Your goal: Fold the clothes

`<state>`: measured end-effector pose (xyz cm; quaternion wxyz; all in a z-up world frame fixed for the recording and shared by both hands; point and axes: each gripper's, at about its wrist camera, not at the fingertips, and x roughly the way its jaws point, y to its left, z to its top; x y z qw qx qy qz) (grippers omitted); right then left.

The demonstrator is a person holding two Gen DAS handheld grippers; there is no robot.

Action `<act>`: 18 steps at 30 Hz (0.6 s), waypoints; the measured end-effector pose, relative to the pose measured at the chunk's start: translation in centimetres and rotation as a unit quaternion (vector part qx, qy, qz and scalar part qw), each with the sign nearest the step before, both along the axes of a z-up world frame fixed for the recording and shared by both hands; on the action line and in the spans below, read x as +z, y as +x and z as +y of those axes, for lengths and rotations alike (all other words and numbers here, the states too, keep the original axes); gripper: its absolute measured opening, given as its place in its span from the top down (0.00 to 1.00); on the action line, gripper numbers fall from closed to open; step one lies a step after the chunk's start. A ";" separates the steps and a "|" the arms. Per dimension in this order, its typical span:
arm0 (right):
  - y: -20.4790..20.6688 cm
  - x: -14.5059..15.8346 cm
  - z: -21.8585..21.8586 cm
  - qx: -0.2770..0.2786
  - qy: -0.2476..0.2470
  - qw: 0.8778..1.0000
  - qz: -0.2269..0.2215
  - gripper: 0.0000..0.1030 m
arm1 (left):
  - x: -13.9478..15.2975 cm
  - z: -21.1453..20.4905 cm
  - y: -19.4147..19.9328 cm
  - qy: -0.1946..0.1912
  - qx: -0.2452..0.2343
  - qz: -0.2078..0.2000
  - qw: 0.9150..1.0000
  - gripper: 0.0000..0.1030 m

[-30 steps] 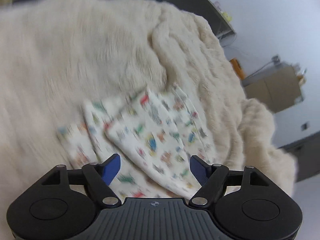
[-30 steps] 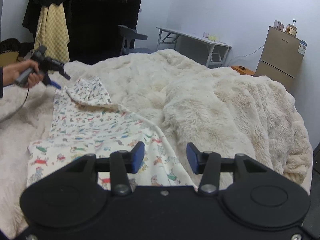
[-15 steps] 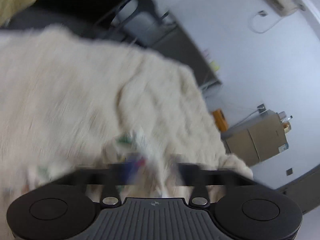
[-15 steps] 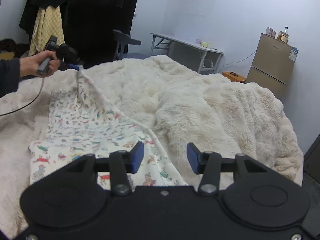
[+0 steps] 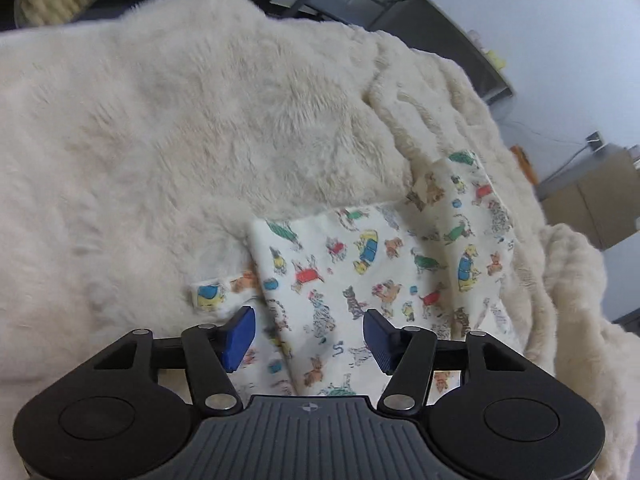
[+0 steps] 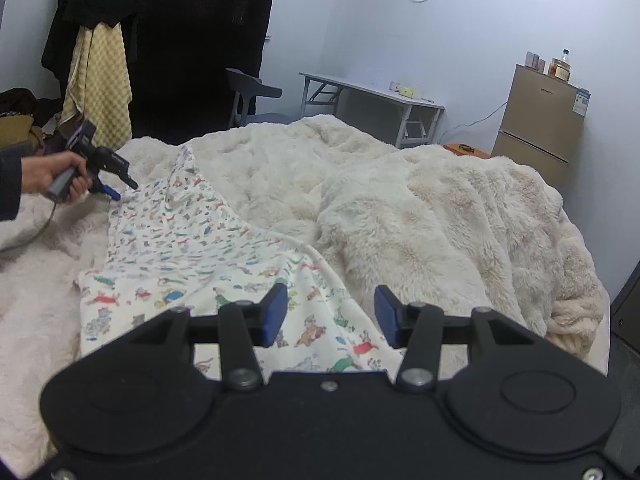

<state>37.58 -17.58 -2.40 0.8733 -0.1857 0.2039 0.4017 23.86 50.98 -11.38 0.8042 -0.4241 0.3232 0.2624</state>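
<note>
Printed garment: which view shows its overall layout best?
The right wrist view: the printed garment lies spread across the fluffy blanket, almost entirely visible. The left wrist view shows only a folded end up close.

Printed garment [image 6: 192, 236] flat on fluffy blanket [image 6: 420, 200]; desk [image 6: 372, 92] behind bed, fridge [image 6: 540, 120] at desk's right.
</note>
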 end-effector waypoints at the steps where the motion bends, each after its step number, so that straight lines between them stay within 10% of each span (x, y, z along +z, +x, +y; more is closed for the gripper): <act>1: -0.1 0.1 -0.1 -0.001 0.001 1.000 -0.001 0.54 | 0.5 -0.3 -0.3 0.014 0.005 -0.012 1.000 1.00; 7: -0.2 0.5 -1.2 -0.014 0.005 1.000 -0.002 0.54 | 5.2 -2.1 -4.9 0.087 0.056 -0.068 0.992 1.00; 10: 0.2 0.5 -1.5 -0.014 0.010 1.000 0.011 0.53 | 3.9 -2.5 -5.0 0.096 0.050 0.018 0.994 1.00; 13: 0.7 0.5 -1.7 -0.017 0.021 0.999 0.028 0.53 | 2.5 -2.4 -4.7 0.081 0.067 0.056 0.993 0.62; 18: 0.7 0.6 -5.2 -0.044 0.092 0.987 0.120 0.45 | 4.6 -5.9 -6.7 0.068 0.044 -0.019 0.997 0.58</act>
